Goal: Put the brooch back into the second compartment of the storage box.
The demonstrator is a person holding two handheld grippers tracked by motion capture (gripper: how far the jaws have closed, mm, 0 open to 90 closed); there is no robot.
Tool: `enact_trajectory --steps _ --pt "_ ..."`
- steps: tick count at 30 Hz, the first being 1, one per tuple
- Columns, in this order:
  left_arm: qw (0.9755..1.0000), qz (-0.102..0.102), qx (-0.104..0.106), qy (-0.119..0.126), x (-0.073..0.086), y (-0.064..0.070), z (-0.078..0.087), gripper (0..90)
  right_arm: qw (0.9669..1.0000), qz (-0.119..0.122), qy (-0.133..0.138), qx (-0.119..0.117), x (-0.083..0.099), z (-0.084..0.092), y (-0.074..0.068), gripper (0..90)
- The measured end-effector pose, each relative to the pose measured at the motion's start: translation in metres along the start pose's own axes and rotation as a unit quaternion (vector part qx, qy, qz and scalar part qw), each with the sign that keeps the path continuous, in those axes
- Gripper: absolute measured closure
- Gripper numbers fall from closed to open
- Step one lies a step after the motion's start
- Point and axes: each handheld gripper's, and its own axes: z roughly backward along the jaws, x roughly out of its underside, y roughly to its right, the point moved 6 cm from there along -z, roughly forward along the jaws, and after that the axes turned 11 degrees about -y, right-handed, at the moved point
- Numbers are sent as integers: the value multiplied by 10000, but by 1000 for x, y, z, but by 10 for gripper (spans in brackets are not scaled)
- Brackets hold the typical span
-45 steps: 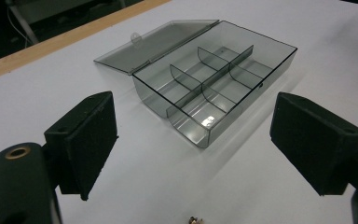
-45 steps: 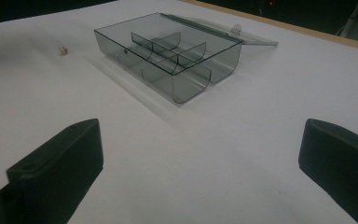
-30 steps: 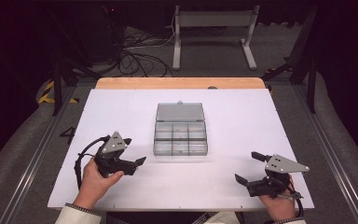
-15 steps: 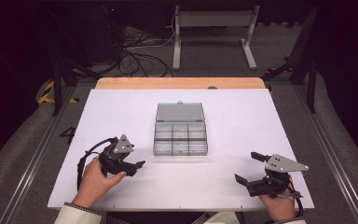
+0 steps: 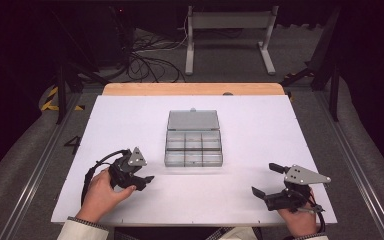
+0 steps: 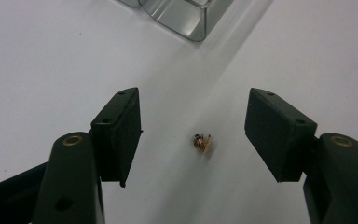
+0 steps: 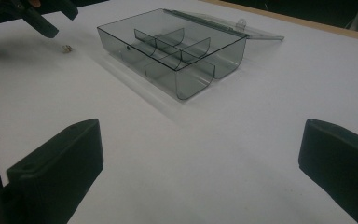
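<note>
the left gripper [image 6: 193,135] has just been closing, its jaws spread around a tiny gold part [image 6: 203,142], not touching it. the clear divider box [image 5: 193,138] sits at 1 o'clock from it. the right gripper [image 7: 200,168] is wide apart, holding nothing.

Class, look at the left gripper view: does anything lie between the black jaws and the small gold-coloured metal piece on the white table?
Nothing visible does. The small gold-coloured metal piece lies on bare white table between the left gripper's jaws, which have just been closing but do not touch it yet.
</note>
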Motion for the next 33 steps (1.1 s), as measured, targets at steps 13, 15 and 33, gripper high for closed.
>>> enact_trajectory --steps 13,15,33 --pt "9990 -125 -35 -426 4 1 -8 430 10000 3 -14 -12 0 0 0 7" --pt "9987 -143 -44 -496 5 1 -9 441 10000 1 -18 -15 0 0 0 7" --pt "9977 -355 14 -579 6 4 -13 559 10000 12 -21 -35 1 0 0 7"
